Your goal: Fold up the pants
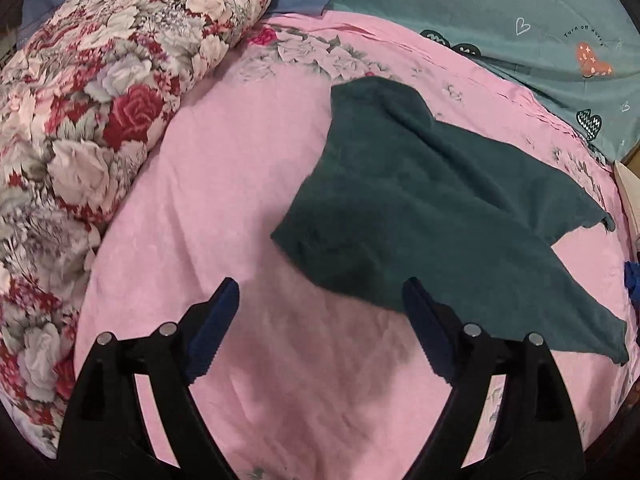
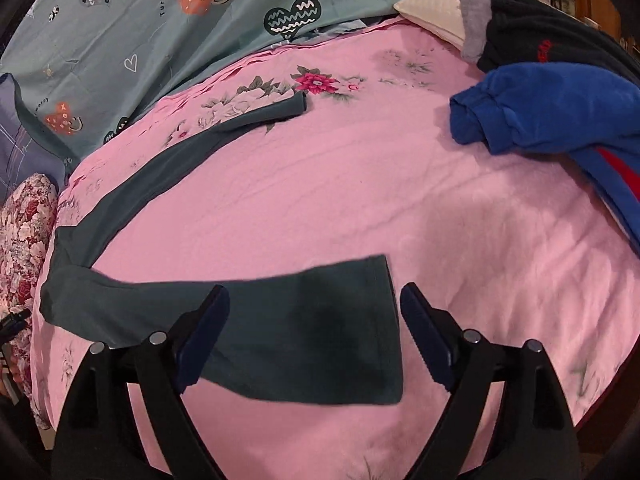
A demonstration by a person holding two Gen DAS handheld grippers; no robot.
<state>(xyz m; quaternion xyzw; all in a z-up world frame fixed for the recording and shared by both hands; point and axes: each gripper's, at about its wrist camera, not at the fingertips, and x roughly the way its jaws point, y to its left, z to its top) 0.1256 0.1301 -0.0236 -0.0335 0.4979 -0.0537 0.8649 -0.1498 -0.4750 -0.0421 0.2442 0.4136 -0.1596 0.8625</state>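
Observation:
Dark green pants lie spread flat on a pink bedsheet, legs apart. In the left wrist view my left gripper is open and empty, just short of the waist end of the pants. In the right wrist view the pants show one leg cuff between my fingers and the other leg stretching to the far left and back. My right gripper is open and empty, hovering over that near leg cuff.
A rolled floral quilt lies along the left. A teal heart-print pillow is at the back. A blue garment, a dark garment and a cream pillow sit at the right edge of the bedsheet.

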